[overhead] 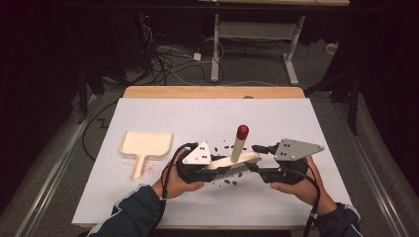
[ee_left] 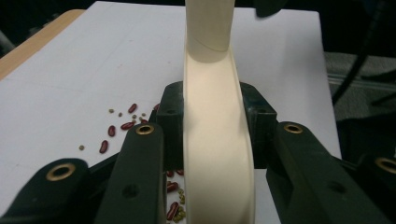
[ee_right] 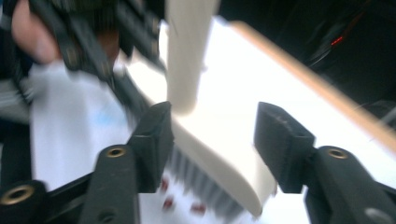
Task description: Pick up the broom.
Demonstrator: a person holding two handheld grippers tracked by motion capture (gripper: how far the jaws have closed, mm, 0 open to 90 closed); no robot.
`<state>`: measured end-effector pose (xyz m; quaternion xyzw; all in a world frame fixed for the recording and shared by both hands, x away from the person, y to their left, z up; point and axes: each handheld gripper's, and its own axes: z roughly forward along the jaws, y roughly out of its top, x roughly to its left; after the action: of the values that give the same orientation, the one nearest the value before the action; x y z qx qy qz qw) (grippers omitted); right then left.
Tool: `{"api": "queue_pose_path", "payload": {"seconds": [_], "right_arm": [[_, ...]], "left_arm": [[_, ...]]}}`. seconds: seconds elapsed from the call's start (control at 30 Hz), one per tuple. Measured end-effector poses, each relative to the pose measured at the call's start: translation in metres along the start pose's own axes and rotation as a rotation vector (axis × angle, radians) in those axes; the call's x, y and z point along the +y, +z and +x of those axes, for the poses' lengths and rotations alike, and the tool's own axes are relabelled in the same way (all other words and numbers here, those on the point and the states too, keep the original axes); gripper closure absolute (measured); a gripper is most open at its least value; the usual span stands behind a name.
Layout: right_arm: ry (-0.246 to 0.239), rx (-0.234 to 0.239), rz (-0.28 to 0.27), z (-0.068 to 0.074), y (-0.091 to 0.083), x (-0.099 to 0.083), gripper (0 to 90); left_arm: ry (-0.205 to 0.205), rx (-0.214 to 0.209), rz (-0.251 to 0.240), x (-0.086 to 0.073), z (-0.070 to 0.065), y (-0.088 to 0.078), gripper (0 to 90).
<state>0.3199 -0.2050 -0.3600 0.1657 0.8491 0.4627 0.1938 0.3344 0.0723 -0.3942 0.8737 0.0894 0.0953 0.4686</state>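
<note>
A cream brush (overhead: 232,162) with grey bristles and an upright red-tipped handle (overhead: 239,140) is held above the white mat. My left gripper (overhead: 217,160) is shut on its left end; in the left gripper view the jaws of the left gripper (ee_left: 215,121) press both sides of the brush body (ee_left: 215,158). My right gripper (overhead: 257,158) is at the brush's right end. In the right gripper view the jaws of the right gripper (ee_right: 212,140) stand open around the brush body (ee_right: 219,163), with a gap at the right pad. Red beans (overhead: 225,181) lie scattered below the bristles.
A cream dustpan (overhead: 146,145) lies flat on the mat to the left, with small specks around its handle. Beans (ee_left: 123,126) and tiny green seeds dot the white mat (overhead: 276,118). The wooden table edge (overhead: 212,92) runs along the far side.
</note>
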Motion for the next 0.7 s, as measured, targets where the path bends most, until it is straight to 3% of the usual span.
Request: {"api": "queue_pose_path", "payload": {"seconds": [0.2, 0.33, 0.43, 0.5, 0.53, 0.57, 0.7], "right_arm": [[-0.087, 0.121, 0.104, 0.000, 0.015, -0.011, 41.8], [-0.103, 0.235, 0.148, 0.000, 0.028, -0.021, 47.2], [-0.113, 0.307, 0.156, 0.003, 0.038, -0.026, 55.2], [-0.124, 0.306, 0.163, 0.006, 0.043, -0.028, 57.1], [-0.126, 0.296, 0.164, 0.006, 0.044, -0.029, 59.6], [-0.124, 0.283, 0.147, 0.006, 0.043, -0.030, 63.2], [-0.106, 0.273, 0.086, 0.003, 0.040, -0.028, 65.6]], "left_arm": [[0.073, -0.067, 0.058, 0.000, -0.010, 0.008, 65.5], [0.093, -0.111, 0.064, 0.001, -0.013, 0.011, 65.5], [0.103, -0.118, 0.074, 0.001, -0.015, 0.014, 65.4], [0.094, -0.105, 0.067, -0.001, -0.014, 0.015, 64.8], [0.077, -0.079, 0.056, -0.001, -0.012, 0.015, 62.1], [0.064, -0.071, 0.050, 0.000, -0.010, 0.014, 56.2], [0.069, -0.008, 0.023, 0.001, -0.009, 0.009, 48.5]]}}
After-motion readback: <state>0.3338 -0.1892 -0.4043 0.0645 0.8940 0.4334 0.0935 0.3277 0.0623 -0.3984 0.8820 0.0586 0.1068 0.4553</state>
